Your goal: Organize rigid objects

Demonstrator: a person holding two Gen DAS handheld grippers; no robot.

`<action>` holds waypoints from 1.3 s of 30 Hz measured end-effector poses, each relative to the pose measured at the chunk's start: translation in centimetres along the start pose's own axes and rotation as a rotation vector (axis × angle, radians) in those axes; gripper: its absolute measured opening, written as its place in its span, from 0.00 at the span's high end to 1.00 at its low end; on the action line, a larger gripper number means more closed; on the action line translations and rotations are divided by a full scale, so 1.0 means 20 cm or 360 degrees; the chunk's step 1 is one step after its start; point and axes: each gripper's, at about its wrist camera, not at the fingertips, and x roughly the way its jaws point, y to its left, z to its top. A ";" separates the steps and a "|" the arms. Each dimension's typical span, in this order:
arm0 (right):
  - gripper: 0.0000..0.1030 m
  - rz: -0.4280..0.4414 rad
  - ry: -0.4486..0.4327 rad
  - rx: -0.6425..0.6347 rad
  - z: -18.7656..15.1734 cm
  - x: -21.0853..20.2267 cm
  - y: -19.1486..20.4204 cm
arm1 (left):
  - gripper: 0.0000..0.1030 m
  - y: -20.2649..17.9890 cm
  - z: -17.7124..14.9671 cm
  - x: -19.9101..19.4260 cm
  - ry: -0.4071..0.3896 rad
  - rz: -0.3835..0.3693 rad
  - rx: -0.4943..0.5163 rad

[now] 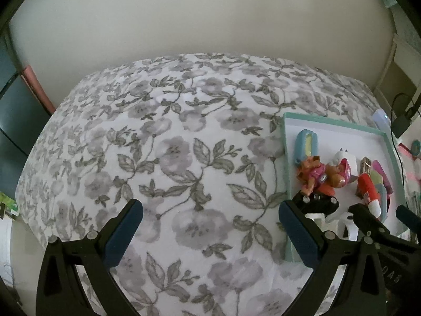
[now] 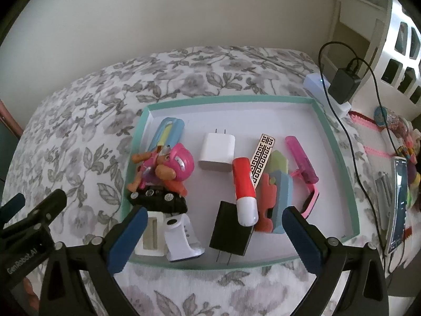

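Both grippers empty, jaws spread wide. Left gripper [image 1: 210, 226] idles over floral bedspread [image 1: 168, 137], likely parked clear. Right gripper [image 2: 214, 233] hovers above teal-rimmed white cardboard tray [image 2: 339, 158]; pink dog figurine [image 2: 163, 168], white wall charger [image 2: 217, 151], red-white tube [image 2: 244, 191] already corralled inside.

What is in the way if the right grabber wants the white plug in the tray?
The red and white tube and black charger lie between the open right gripper and the white plug, low on the tray floor; coming from above looks clear.
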 end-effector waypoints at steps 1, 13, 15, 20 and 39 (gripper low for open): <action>0.00 0.0001 -0.0001 0.0001 -0.01 0.00 0.00 | 0.00 0.01 -0.01 0.00 0.0005 -0.0001 -0.0001; 0.00 0.0001 0.0000 -0.0014 -0.07 -0.04 0.02 | 0.00 0.06 -0.06 -0.01 0.0023 0.0077 -0.0015; 0.00 0.0002 -0.0002 -0.0019 -0.07 -0.05 0.02 | 0.00 0.06 -0.06 0.00 0.0037 0.0078 -0.0025; 0.00 -0.0001 -0.0002 -0.0027 -0.08 -0.05 0.03 | 0.00 0.07 -0.07 -0.01 0.0033 0.0073 -0.0031; 0.00 0.0002 -0.0005 -0.0054 -0.07 -0.05 0.04 | 0.00 0.09 -0.06 0.01 0.0036 0.0024 -0.0066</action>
